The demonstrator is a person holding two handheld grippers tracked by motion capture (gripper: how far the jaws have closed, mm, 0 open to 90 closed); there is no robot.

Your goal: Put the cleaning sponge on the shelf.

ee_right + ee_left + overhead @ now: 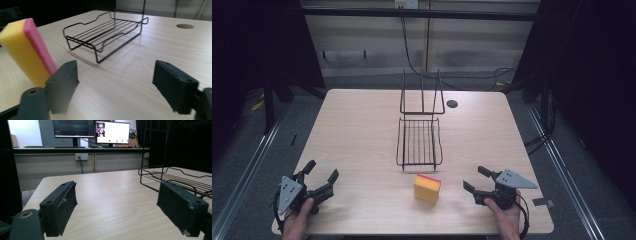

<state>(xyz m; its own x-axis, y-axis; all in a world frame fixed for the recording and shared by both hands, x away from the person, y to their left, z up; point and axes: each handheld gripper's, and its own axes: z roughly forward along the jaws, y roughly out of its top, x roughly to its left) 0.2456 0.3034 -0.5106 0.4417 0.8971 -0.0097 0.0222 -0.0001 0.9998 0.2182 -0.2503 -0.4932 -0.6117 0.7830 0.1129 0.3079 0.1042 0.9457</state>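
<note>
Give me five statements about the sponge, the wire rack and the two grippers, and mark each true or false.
1. The sponge lies inside the wire rack. False: it stands on the table, in front of the rack.
2. The left gripper is open. True.
3. The right gripper grips the sponge. False: it is open and apart from it.
4. The rack is empty. True.
5. The sponge is yellow with a pink layer. True.

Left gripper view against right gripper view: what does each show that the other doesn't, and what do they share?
Left gripper view alone: two monitors on a desk beyond the table, and a wall socket. Right gripper view alone: the yellow sponge with a pink layer, standing on edge, and a round hole in the tabletop. Both: the black wire rack, the wooden table, and open, empty jaws.
</note>
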